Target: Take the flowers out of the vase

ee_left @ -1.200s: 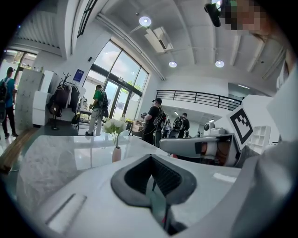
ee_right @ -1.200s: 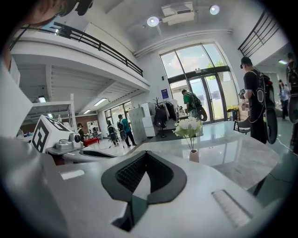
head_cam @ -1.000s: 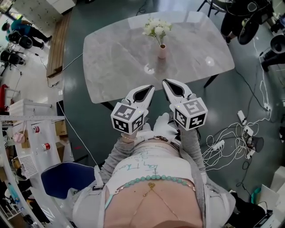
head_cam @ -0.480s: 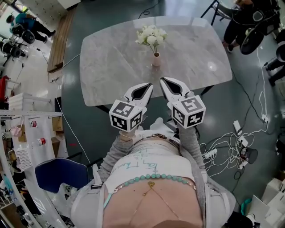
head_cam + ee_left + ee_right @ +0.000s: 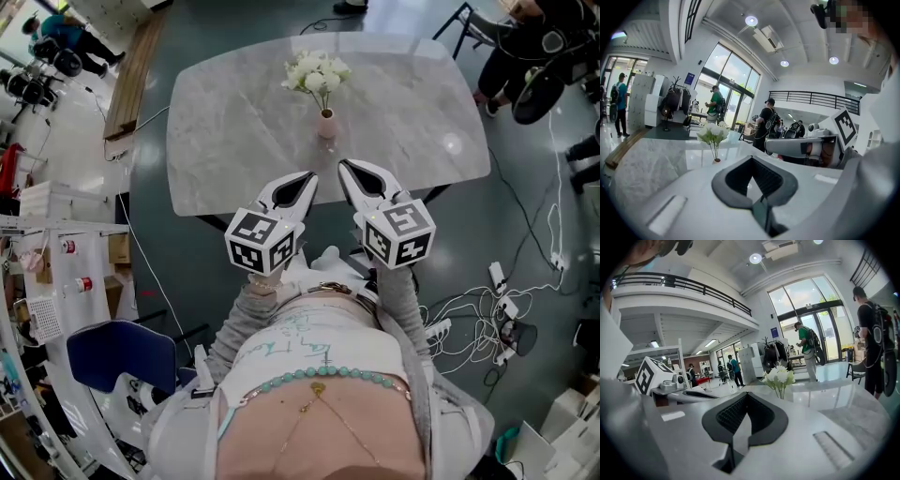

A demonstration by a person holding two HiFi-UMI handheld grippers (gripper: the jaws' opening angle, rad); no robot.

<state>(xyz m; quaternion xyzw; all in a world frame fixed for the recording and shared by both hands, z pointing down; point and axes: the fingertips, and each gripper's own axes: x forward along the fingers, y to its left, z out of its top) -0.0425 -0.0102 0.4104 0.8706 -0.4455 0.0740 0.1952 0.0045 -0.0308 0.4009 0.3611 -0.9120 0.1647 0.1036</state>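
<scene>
A bunch of white flowers (image 5: pixel 317 73) stands in a small pink vase (image 5: pixel 326 124) near the middle of a marble table (image 5: pixel 234 141). My left gripper (image 5: pixel 300 184) and right gripper (image 5: pixel 352 172) are held side by side at the table's near edge, short of the vase, both shut on nothing. In the left gripper view the flowers (image 5: pixel 712 135) and vase (image 5: pixel 716 161) stand beyond my shut left gripper (image 5: pixel 752 161). In the right gripper view the flowers (image 5: pixel 779 377) rise just past my right gripper (image 5: pixel 746 397), which hides the vase.
A blue chair (image 5: pixel 122 352) stands behind me at the left. Cables and power strips (image 5: pixel 478 305) lie on the floor at the right. A wooden bench (image 5: pixel 131 70) runs along the far left. People stand beyond the table (image 5: pixel 806 350).
The table and vase have come a little closer and shifted slightly left in the head view. Both grippers stay shut, side by side in front of my body.
</scene>
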